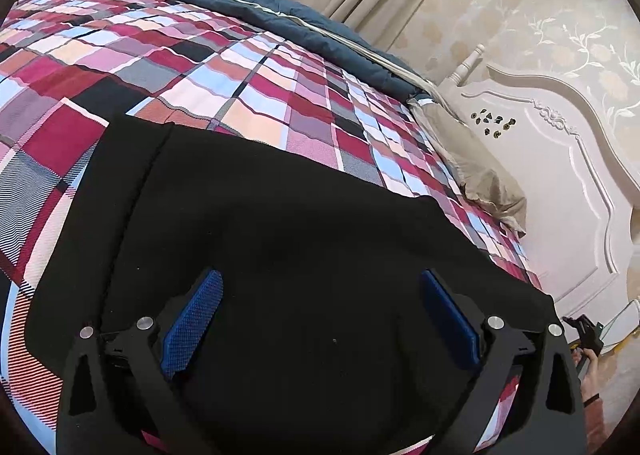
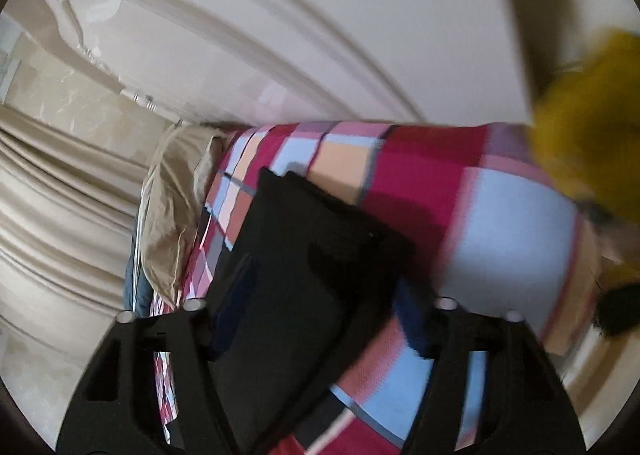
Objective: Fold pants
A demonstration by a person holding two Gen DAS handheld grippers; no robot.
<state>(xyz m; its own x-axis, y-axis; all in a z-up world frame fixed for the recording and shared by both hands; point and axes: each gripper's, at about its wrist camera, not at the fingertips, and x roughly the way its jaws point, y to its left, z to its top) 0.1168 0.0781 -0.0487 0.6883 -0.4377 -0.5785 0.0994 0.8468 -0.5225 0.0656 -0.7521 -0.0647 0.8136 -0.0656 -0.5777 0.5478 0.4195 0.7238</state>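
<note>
Black fabric pants [image 1: 280, 223] lie on the plaid-quilted bed [image 1: 200, 67] beneath the spread, empty left gripper [image 1: 320, 319], while the right gripper [image 2: 320, 319] straddles them unclenched.

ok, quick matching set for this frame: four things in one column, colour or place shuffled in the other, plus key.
1. pants
2. bedsheet
3. pillow
4. duvet

A. beige, next to the headboard
B. black, lying flat on the bed
C. dark blue, bunched along the far edge
D. red, pink and blue checks

Pairs: 1-B, 2-D, 3-A, 4-C
</note>
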